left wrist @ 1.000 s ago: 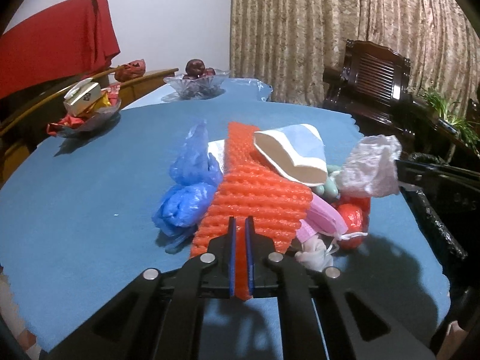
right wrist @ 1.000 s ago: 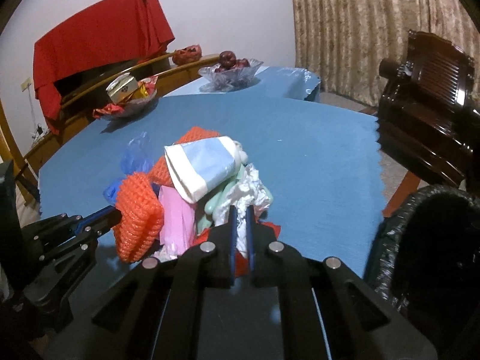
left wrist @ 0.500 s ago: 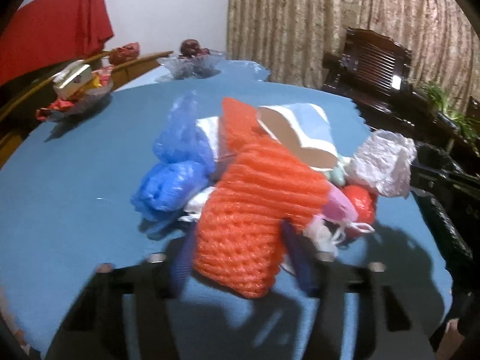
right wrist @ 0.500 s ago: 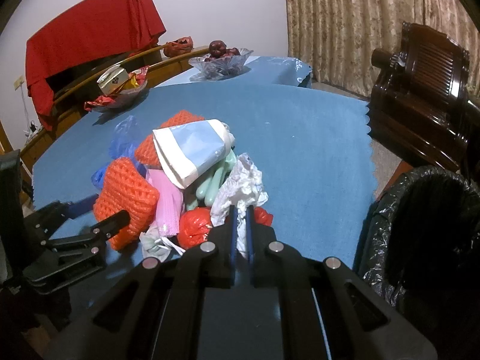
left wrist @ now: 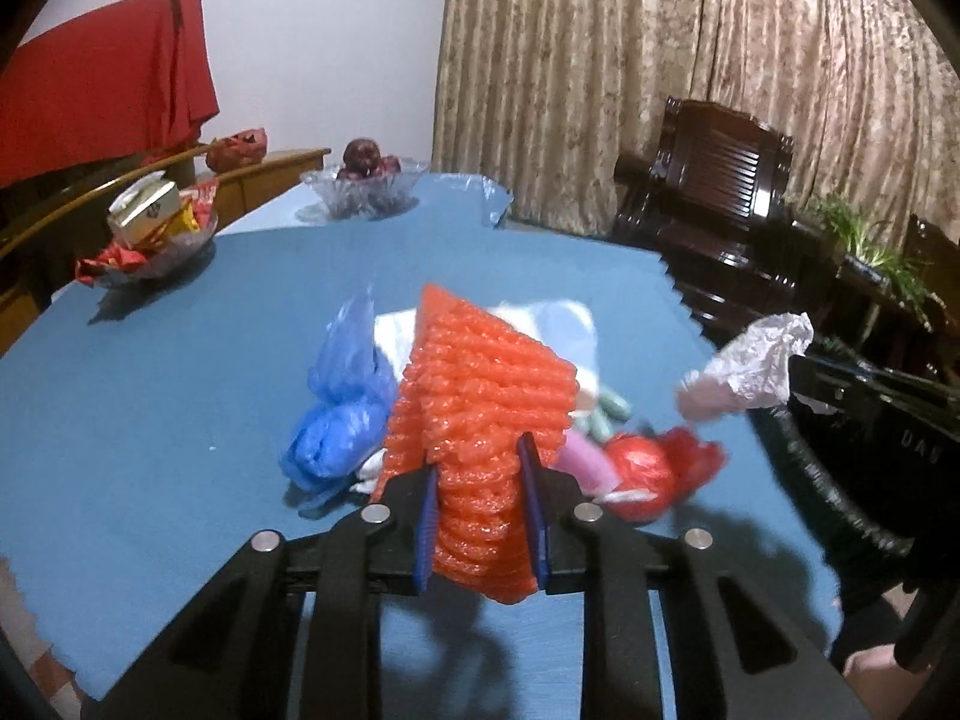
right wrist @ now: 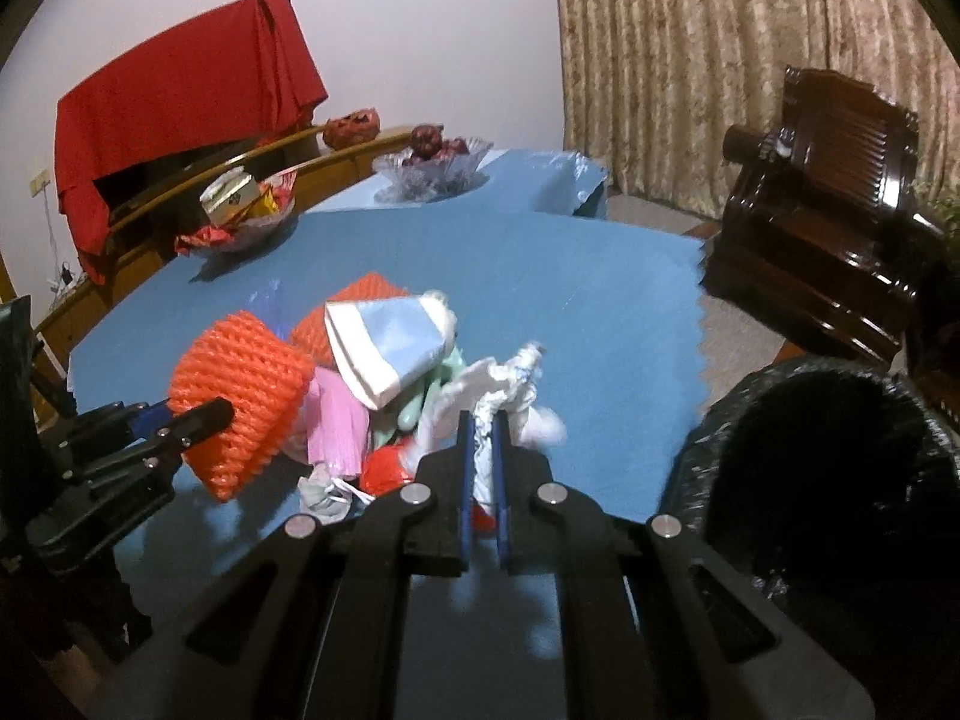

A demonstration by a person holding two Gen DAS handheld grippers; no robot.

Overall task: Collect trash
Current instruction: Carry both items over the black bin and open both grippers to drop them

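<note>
A heap of trash lies on the blue table (left wrist: 150, 360). My left gripper (left wrist: 480, 480) is shut on an orange foam net (left wrist: 480, 396), lifted off the table; it also shows in the right wrist view (right wrist: 240, 384). My right gripper (right wrist: 483, 438) is shut on a crumpled white plastic bag (right wrist: 504, 390), also seen in the left wrist view (left wrist: 750, 366). In the heap are a blue plastic bag (left wrist: 342, 414), a blue-and-white carton (right wrist: 384, 342), a pink wrapper (right wrist: 336, 426) and a red bag (left wrist: 648, 468). A black-lined trash bin (right wrist: 840, 456) stands at the table's right edge.
Two glass bowls stand at the far side: one with snacks (left wrist: 150, 234), one with dark fruit (left wrist: 366, 180). A dark wooden chair (left wrist: 720, 198) and curtains are behind on the right. A red cloth (right wrist: 180, 96) drapes over furniture at the left.
My left gripper opened wide, then closed around the orange foam net and lifted it. My right gripper has kept hold of the white bag and raised it a little toward the bin side.
</note>
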